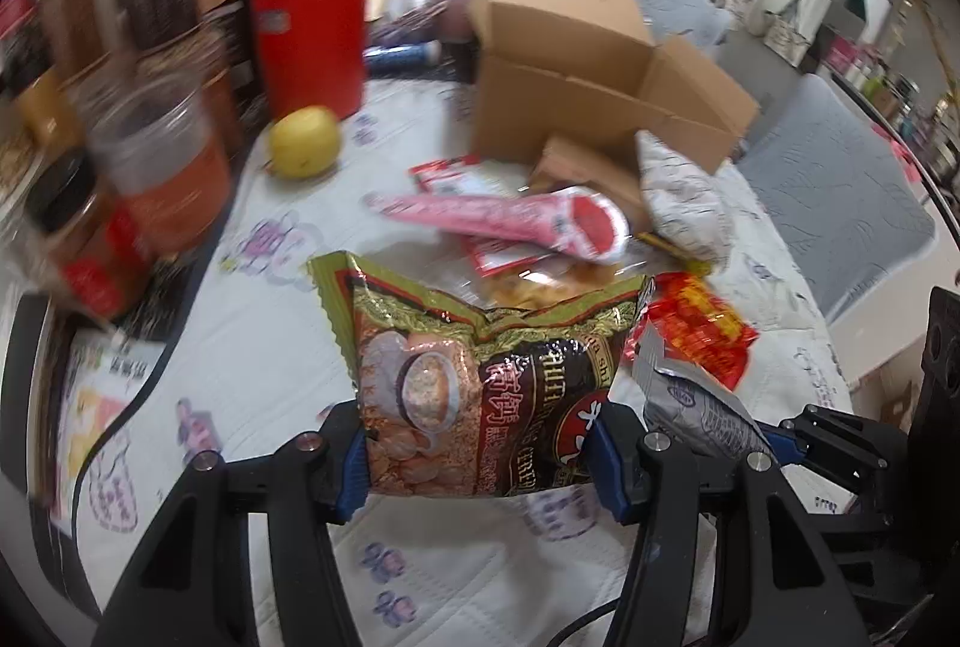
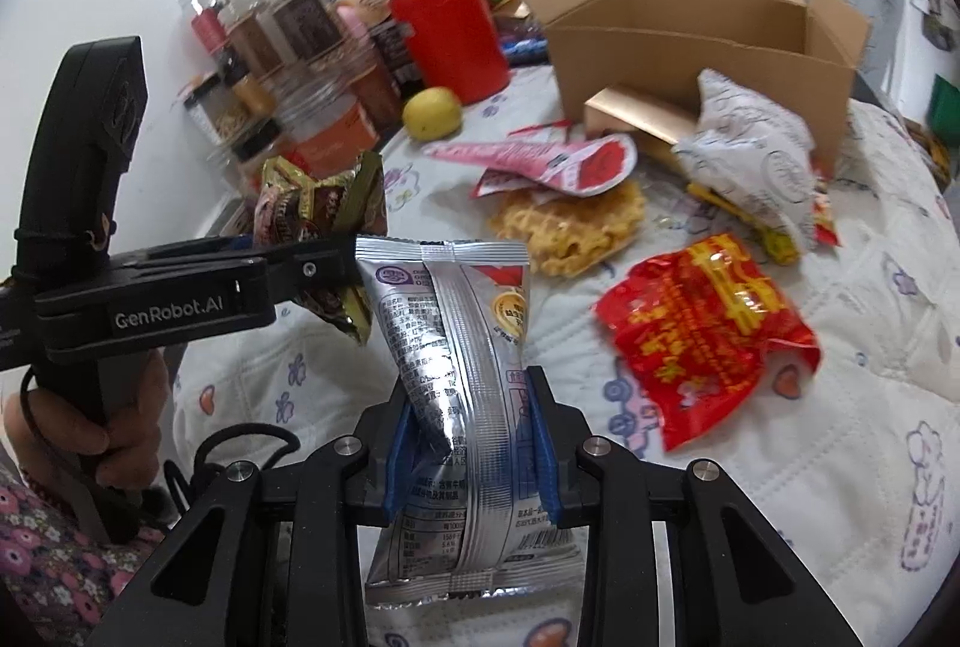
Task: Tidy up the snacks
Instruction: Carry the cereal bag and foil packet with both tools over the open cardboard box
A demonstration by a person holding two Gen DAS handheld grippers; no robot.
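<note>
My left gripper [image 1: 483, 458] is shut on a green and brown cereal packet [image 1: 474, 383], lifted above the quilted cloth. The same packet [image 2: 318, 209] shows beyond the left gripper [image 2: 336, 257] in the right wrist view. My right gripper [image 2: 474, 458] is shut on a silver snack packet [image 2: 456, 377], its blue pads pinching the foil; that packet [image 1: 696, 401] sits at the right in the left wrist view. An open cardboard box [image 2: 690, 41] stands behind a pile of loose snacks: a red packet [image 2: 708, 329], a pink packet [image 2: 540, 161], a white pouch [image 2: 750, 149].
Jars [image 2: 300, 23], a red canister [image 2: 450, 35] and a yellow fruit [image 2: 432, 112] crowd the back left. A bag of yellow crisps [image 2: 570, 221] lies mid-table. A hand [image 2: 90, 425] grips the left tool's handle. A grey chair [image 1: 840, 191] stands right of the table.
</note>
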